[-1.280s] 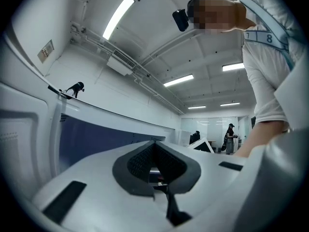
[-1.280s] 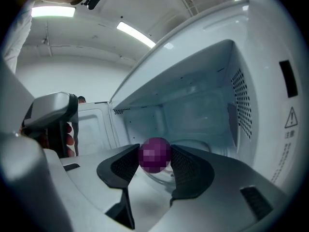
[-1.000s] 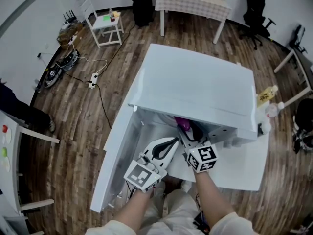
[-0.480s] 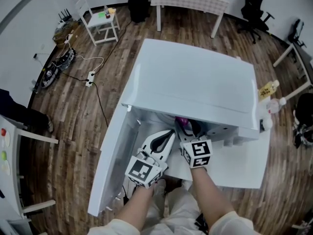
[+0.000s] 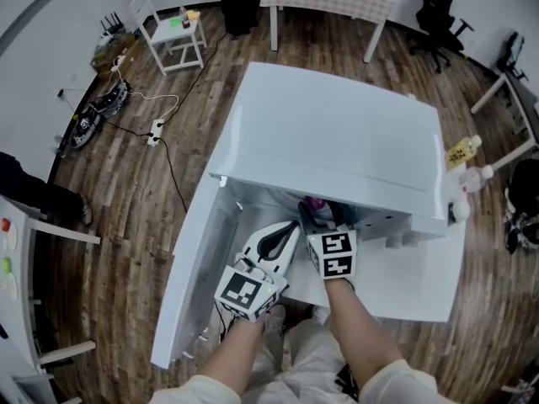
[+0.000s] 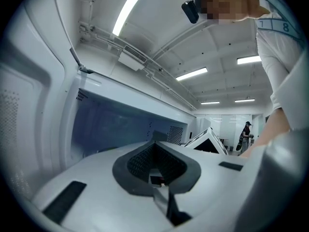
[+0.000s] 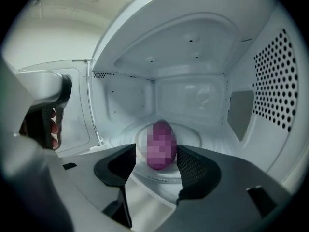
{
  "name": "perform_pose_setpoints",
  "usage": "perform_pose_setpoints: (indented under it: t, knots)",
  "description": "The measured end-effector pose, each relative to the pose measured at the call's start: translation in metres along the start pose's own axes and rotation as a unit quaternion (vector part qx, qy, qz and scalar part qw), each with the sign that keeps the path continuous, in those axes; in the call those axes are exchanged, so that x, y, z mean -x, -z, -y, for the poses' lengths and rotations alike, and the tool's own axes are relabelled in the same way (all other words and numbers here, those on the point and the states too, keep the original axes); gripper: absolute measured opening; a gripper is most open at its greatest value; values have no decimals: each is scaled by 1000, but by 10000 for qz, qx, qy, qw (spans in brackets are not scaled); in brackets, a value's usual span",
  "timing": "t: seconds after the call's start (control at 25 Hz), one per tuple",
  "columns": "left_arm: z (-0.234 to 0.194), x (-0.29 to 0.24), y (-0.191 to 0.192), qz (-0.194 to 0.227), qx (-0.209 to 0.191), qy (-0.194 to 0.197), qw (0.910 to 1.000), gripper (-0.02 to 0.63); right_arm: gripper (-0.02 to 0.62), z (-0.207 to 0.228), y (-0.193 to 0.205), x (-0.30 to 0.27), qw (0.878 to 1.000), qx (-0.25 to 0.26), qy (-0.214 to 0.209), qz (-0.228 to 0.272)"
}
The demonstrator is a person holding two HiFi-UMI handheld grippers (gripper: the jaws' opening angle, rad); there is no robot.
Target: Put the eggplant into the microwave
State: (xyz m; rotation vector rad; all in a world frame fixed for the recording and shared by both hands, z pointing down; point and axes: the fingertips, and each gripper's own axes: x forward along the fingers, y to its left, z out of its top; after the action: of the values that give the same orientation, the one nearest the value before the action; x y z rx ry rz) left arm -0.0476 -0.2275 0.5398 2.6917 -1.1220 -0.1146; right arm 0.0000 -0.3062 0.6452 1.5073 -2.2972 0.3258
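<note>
Presently, item by item.

Microwave (image 5: 337,133): white, with its door (image 5: 195,268) swung open to the left.

Eggplant (image 7: 161,146): purple, lying roughly central on the glass turntable (image 7: 203,138) inside the cavity.

Right gripper (image 7: 155,154): reaching into the cavity and pointing slightly downward. Its jaws have just been opening and stand wide apart. The eggplant shows between them, but neither pad presses on it (no grip).

Left gripper (image 6: 155,149): in front of the opening, just beside the right gripper on the door side. Its jaws are fully together with nothing between them.
</note>
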Motion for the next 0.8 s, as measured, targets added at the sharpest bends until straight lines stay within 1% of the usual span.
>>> perform_pose_setpoints:
  t: [0.12,0.36,0.8]
  knots:
    - [-1,1,0,6,7,-9,10000,0,273,-1,-3,6,9997,-37,-119,199]
    - [3,0,-1,38,-8,23,10000,0,273,-4,-15,22,9975,-44,-286,637]
    - [10,5,-7,49,-102,69,9999,0,272,-12,-33,52,9936,-93,-397,1051]
